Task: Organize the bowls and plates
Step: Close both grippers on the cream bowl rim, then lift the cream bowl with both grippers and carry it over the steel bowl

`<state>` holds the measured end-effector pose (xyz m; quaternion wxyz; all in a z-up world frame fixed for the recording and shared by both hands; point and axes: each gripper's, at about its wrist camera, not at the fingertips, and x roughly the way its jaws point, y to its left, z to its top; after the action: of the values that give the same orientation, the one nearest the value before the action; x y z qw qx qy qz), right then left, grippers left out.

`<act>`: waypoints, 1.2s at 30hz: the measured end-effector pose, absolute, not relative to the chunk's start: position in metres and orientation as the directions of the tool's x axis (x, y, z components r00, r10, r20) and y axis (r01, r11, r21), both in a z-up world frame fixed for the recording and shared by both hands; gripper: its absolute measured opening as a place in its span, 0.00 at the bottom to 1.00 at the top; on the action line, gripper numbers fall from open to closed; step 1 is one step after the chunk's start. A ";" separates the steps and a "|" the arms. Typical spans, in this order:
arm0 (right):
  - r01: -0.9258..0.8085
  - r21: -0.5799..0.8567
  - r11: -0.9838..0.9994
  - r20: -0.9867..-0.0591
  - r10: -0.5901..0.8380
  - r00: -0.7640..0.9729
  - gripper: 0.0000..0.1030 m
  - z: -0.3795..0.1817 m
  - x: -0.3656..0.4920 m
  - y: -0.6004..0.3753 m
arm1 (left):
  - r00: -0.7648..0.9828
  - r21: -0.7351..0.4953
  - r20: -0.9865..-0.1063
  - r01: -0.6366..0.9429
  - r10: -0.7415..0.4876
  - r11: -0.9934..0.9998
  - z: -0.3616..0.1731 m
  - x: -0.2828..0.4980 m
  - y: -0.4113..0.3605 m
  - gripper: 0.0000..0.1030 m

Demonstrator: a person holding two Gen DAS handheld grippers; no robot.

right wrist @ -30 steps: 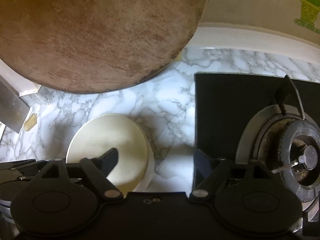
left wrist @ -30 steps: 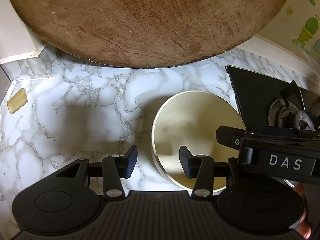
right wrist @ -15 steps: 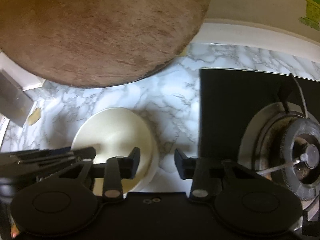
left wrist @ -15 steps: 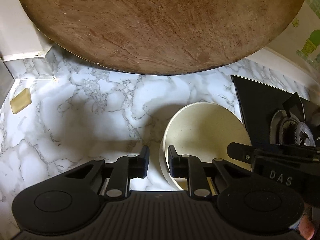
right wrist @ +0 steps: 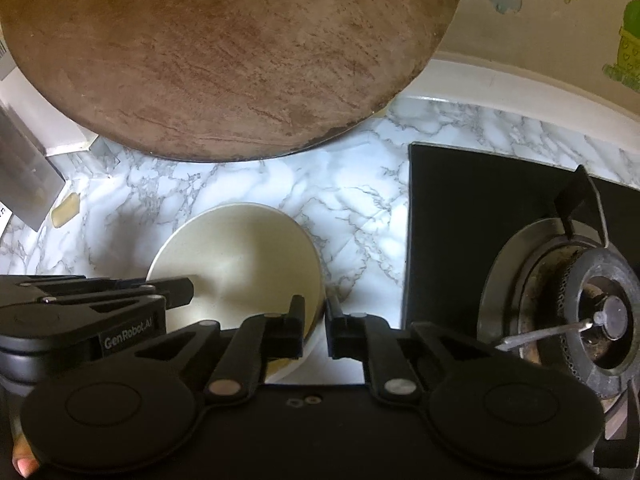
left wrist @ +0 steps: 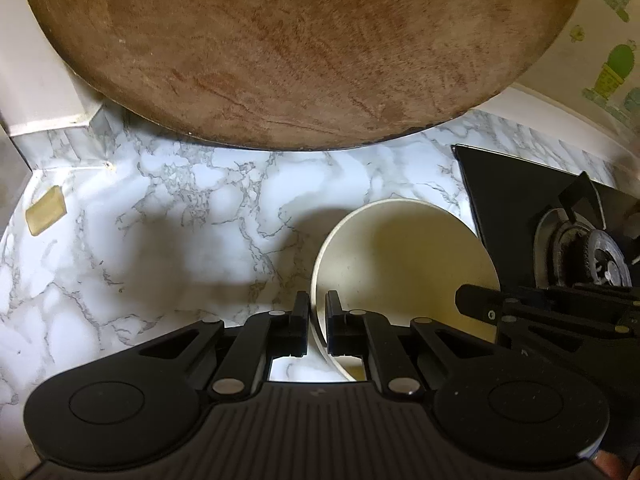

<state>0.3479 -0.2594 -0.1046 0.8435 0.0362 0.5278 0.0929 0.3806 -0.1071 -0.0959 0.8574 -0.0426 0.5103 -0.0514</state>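
Bowl (left wrist: 404, 264): cream, on my marble counter (left wrist: 160, 248), between round wooden board (left wrist: 300, 48) and stove (right wrist: 480, 220).
Left gripper (left wrist: 317, 326): mine, just clamped onto its left rim.
Right gripper (right wrist: 315, 330): just clamped onto its right rim.

A cream bowl (left wrist: 404, 264) is seen on the white, grey-veined marble table (left wrist: 160, 248). At twelve o'clock a brown streaked board (left wrist: 304, 48) is shown; at three o'clock, a black stove (right wrist: 472, 216).
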 end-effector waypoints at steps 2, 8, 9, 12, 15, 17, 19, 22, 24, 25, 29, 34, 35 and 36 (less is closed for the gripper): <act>-0.115 0.160 0.980 -0.881 0.194 0.431 0.11 -0.100 0.346 -0.260 | 0.475 -0.126 -0.870 0.043 -0.131 0.991 -0.091 0.376 -0.106 0.07; -0.116 0.161 0.980 -0.872 0.197 0.449 0.10 -0.077 0.332 -0.258 | 0.491 -0.117 -0.861 0.058 -0.130 0.991 -0.064 0.355 -0.102 0.07; -0.116 0.163 0.980 -0.869 0.198 0.453 0.10 -0.073 0.329 -0.257 | 0.493 -0.117 -0.860 0.062 -0.132 0.991 -0.059 0.350 -0.101 0.07; -0.121 0.169 0.978 -0.860 0.207 0.466 0.10 -0.056 0.317 -0.255 | 0.499 -0.118 -0.856 0.071 -0.138 0.990 -0.044 0.334 -0.095 0.07; -0.136 0.170 0.976 -0.853 0.215 0.475 0.11 -0.040 0.302 -0.250 | 0.500 -0.125 -0.854 0.067 -0.142 0.990 -0.031 0.316 -0.088 0.07; -0.146 0.165 0.975 -0.849 0.216 0.482 0.11 -0.030 0.290 -0.244 | 0.510 -0.117 -0.849 0.071 -0.136 0.991 -0.022 0.302 -0.084 0.07; -0.157 0.163 0.974 -0.844 0.220 0.489 0.11 -0.021 0.279 -0.238 | 0.512 -0.115 -0.848 0.071 -0.135 0.991 -0.015 0.289 -0.078 0.07; -0.172 0.160 0.972 -0.839 0.226 0.495 0.11 -0.009 0.262 -0.228 | 0.515 -0.109 -0.847 0.077 -0.133 0.991 -0.005 0.270 -0.067 0.07; -0.183 0.163 0.970 -0.836 0.234 0.497 0.11 -0.002 0.251 -0.222 | 0.511 -0.110 -0.849 0.076 -0.134 0.991 0.000 0.259 -0.059 0.07; -0.187 0.168 0.968 -0.835 0.240 0.495 0.11 0.001 0.245 -0.219 | 0.510 -0.113 -0.849 0.079 -0.138 0.990 0.002 0.253 -0.054 0.07; -0.205 0.176 0.963 -0.830 0.257 0.494 0.11 0.010 0.220 -0.207 | 0.507 -0.111 -0.851 0.080 -0.136 0.991 0.006 0.229 -0.039 0.07; -0.223 0.176 0.959 -0.838 0.265 0.477 0.11 0.010 0.195 -0.189 | 0.493 -0.105 -0.861 0.065 -0.123 0.992 0.003 0.203 -0.023 0.07; -0.227 0.175 0.958 -0.841 0.266 0.472 0.11 0.009 0.191 -0.185 | 0.487 -0.105 -0.865 0.061 -0.121 0.993 0.001 0.199 -0.020 0.07; -0.229 0.176 0.957 -0.844 0.266 0.466 0.11 0.008 0.186 -0.181 | 0.483 -0.104 -0.868 0.059 -0.120 0.993 -0.001 0.195 -0.018 0.07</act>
<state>0.1861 -0.1815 0.0077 0.8559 0.0188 0.4962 0.1446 0.1954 -0.0177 -0.0011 0.8605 -0.0301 0.5059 -0.0519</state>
